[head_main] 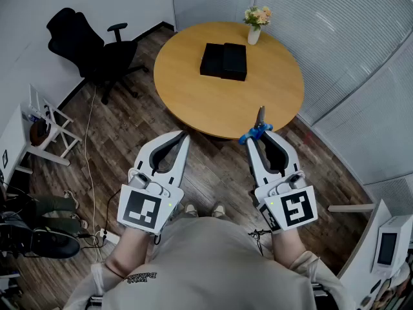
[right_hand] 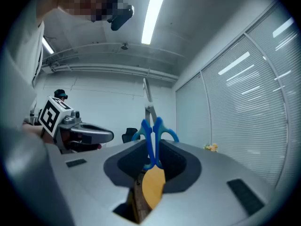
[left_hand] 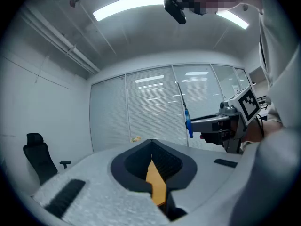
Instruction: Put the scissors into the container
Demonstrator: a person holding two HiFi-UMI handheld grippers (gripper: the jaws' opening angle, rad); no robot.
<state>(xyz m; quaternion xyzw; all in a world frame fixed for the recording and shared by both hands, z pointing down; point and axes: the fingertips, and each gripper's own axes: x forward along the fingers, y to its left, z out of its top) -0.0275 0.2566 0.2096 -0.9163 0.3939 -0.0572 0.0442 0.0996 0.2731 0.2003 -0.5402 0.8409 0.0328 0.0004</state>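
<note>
The right gripper's (right_hand: 151, 163) two jaws are closed tight on the blue-handled scissors with grey metal blades (right_hand: 151, 134). They pinch the plastic handle loops, and the blades stick out past the jaw tips, closed together. In the head view the right gripper (head_main: 251, 141) holds the scissors (head_main: 258, 130) at the near edge of the round light-wood table (head_main: 193, 102), with the blade tip over the rim and the handles over the floor. The scissors are in the air, well apart from the black rectangular container (head_main: 224, 61), which sits near the middle of the tabletop.

The left gripper's (left_hand: 151, 160) jaws are pressed together with nothing between them; only an orange pad shows in the seam. In the head view the left gripper (head_main: 182, 138) hangs over the dark wood-plank floor (head_main: 122, 134), beside the right one and just short of the table edge. From the left gripper view the right gripper (left_hand: 221, 124) shows at the side, with the scissors (left_hand: 188, 120) rising from it.

Farther out, a small white vase of pale flowers (head_main: 255, 24) stands at the far rim of the table, beyond the container. A black swivel office chair (head_main: 90, 44) stands to the left of the table by the white wall. Slatted blinds (head_main: 329, 37) line the wall on the right.
</note>
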